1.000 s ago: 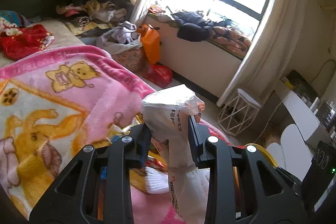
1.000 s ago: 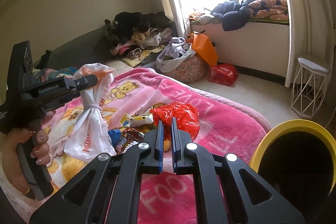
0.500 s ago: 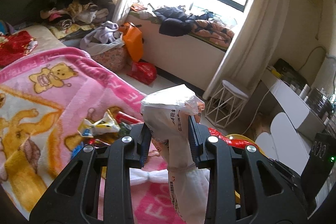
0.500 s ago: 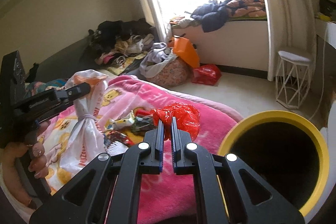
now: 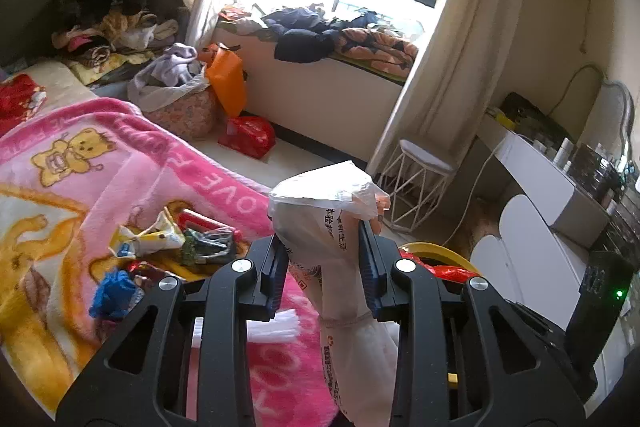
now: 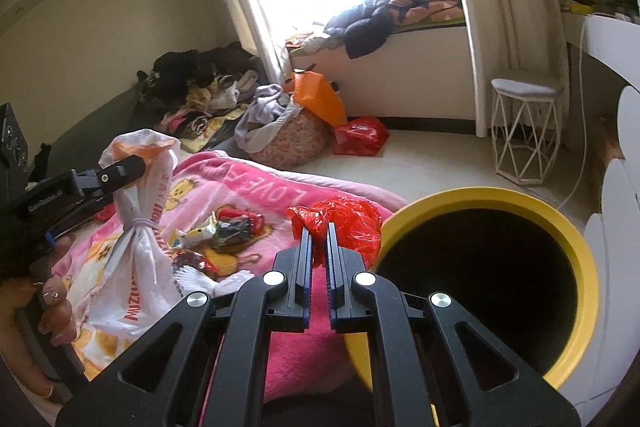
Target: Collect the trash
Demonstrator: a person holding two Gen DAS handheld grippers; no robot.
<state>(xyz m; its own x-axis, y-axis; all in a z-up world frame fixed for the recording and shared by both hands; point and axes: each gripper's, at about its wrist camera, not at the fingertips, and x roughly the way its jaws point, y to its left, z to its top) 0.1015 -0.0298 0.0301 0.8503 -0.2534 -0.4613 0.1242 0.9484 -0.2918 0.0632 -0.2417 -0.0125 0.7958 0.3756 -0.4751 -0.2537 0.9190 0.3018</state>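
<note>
- Both hands have swung from the bed toward the yellow bin [image 6: 576, 251]; a second ago only an edge of it showed past the right gripper [image 6: 316, 267], now its dark mouth fills that side of the right view.
- The left gripper [image 5: 324, 263] stays clenched on the neck of the tied white bag [image 5: 332, 223], which hangs above the pink blanket [image 5: 132, 171], not yet over the bin.
- The right gripper grasps the red bag [image 6: 340, 223] at its tips, just beside the bin's rim.
- I'd say both bags are about to be dropped in.
- Loose wrappers [image 5: 172, 239] still lie on the blanket, so more collecting remains.
</note>
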